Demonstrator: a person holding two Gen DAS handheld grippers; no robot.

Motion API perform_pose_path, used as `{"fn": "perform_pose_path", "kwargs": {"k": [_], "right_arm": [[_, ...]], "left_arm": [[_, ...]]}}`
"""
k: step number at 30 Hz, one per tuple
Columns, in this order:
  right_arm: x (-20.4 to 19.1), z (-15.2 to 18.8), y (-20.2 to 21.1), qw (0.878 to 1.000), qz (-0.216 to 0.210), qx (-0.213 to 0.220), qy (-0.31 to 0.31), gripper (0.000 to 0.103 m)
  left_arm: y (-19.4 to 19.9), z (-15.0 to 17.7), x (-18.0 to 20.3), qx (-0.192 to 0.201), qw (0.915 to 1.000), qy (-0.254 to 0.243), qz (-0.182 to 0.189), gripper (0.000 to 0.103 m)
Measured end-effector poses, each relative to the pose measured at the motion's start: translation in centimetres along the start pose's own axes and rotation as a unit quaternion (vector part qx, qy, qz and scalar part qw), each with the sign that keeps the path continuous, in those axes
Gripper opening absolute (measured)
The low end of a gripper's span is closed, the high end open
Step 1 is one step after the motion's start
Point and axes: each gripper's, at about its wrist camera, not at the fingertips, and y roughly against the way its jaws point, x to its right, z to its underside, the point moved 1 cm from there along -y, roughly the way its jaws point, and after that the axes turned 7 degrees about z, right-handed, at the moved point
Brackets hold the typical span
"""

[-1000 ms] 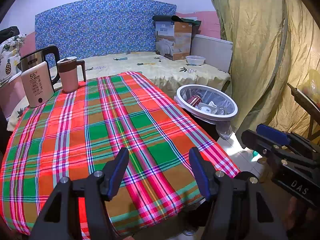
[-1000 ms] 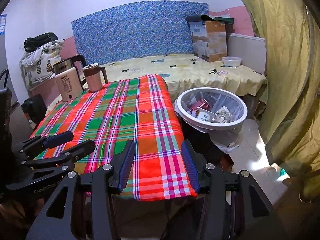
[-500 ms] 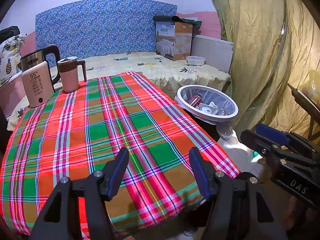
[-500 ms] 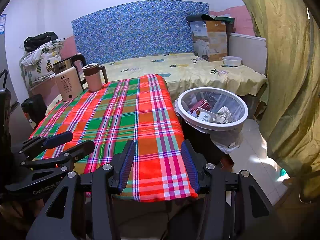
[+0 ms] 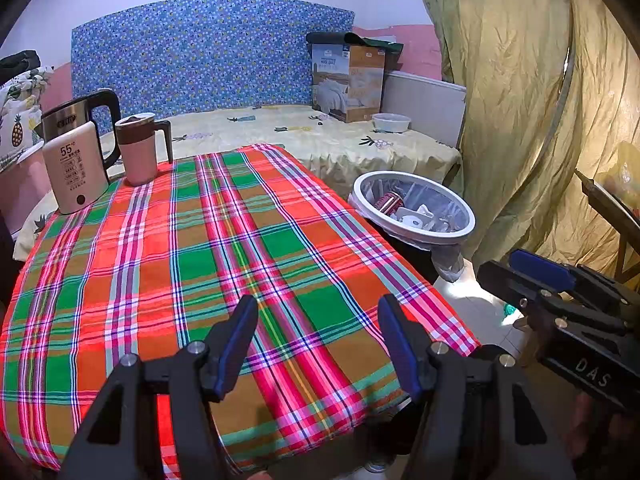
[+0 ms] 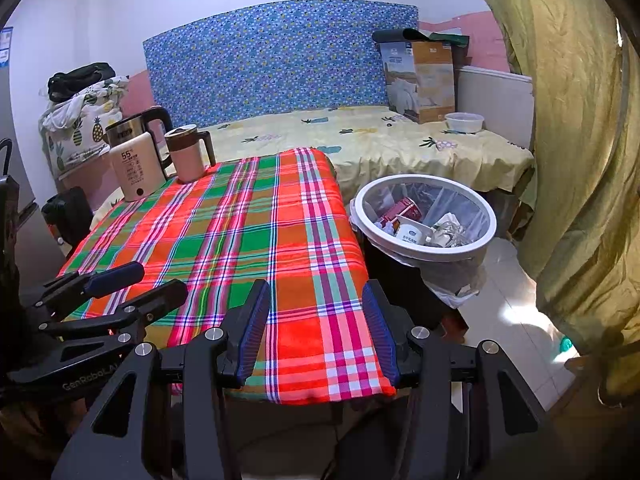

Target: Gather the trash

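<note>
A white-rimmed trash bin [image 5: 460, 236] [image 6: 490, 216] with a clear liner stands on the floor right of the table. Inside lie a red can [image 6: 406, 208], a white cup [image 6: 412, 234] and crumpled wrappers [image 6: 450, 232]. My left gripper [image 5: 314, 336] is open and empty over the table's near edge. My right gripper [image 6: 316, 320] is open and empty over the table's near right corner. Each gripper shows in the other's view: the right one [image 5: 560, 292], the left one [image 6: 116, 292]. No loose trash shows on the plaid tablecloth [image 5: 200, 248].
A white kettle [image 5: 76, 168] and a pink mug [image 5: 138, 148] stand at the table's far left corner. Behind is a bed with a yellow sheet [image 5: 320, 140], a cardboard box [image 5: 348, 76] and a small bowl [image 5: 391, 122]. An olive curtain [image 5: 520, 100] hangs at right.
</note>
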Motion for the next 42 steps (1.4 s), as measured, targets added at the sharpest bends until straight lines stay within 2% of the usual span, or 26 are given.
{"fn": "perform_pose_path", "kwargs": {"k": [30, 42], "right_arm": [[0.05, 0.11, -0.31, 1.000, 0.002, -0.003, -0.001, 0.050], [0.10, 0.13, -0.30, 1.000, 0.002, -0.003, -0.001, 0.050]], "left_arm": [[0.13, 0.10, 0.26, -0.003, 1.0000, -0.001, 0.005, 0.064], [0.10, 0.18, 0.10, -0.009, 0.9998, 0.004, 0.019, 0.064]]}}
